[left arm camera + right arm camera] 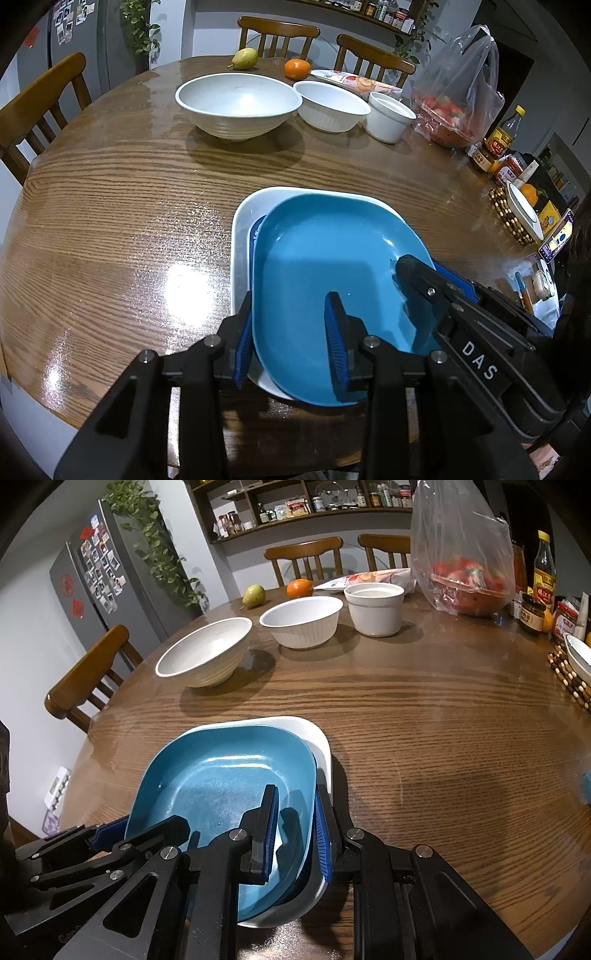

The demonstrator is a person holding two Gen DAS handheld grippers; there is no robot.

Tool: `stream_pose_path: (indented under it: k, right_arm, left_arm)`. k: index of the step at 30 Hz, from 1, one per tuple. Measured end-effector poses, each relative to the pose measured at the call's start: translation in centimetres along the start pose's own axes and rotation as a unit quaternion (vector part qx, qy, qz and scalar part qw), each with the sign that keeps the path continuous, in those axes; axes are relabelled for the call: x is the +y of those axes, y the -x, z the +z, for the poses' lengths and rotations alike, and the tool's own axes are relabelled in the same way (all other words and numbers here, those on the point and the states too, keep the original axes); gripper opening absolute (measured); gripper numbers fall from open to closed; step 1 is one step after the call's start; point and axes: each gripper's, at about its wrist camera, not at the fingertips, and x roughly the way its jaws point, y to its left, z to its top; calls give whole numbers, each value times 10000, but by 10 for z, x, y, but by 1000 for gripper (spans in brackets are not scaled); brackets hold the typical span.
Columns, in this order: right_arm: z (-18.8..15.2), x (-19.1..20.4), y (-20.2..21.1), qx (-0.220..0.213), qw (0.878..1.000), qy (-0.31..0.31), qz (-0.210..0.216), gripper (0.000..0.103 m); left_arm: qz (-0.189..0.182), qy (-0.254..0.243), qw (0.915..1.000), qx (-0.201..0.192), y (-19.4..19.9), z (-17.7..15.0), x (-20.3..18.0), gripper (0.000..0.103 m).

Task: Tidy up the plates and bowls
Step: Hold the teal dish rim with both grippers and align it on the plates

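Note:
A blue square plate (325, 273) (225, 775) lies in a white square plate (243, 221) (317, 738) on the near part of the wooden table. My left gripper (291, 332) is open, its fingers astride the blue plate's left rim. My right gripper (295, 830) is open, its fingers astride the blue plate's right rim; it also shows in the left wrist view (436, 280). Three white bowls stand in a row further back: a large ribbed one (236, 103) (203, 651), a medium one (332, 105) (301, 622) and a small straight-sided one (389, 116) (375, 607).
A pear (243, 58) and an orange (296, 68) lie at the table's far edge. A plastic bag of red fruit (458, 92) (461, 550), bottles and jars (498, 144) and a dish on a beaded mat (517, 214) crowd the right side. Wooden chairs (40, 107) ring the table.

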Motion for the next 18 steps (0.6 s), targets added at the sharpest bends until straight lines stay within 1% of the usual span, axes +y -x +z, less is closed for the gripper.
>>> stream_pose_path:
  k: [18]
  right_arm:
    - [-3, 0, -2, 7, 10000, 19, -21, 22]
  left_arm:
    - [0, 33, 10000, -8, 0, 0, 5, 34]
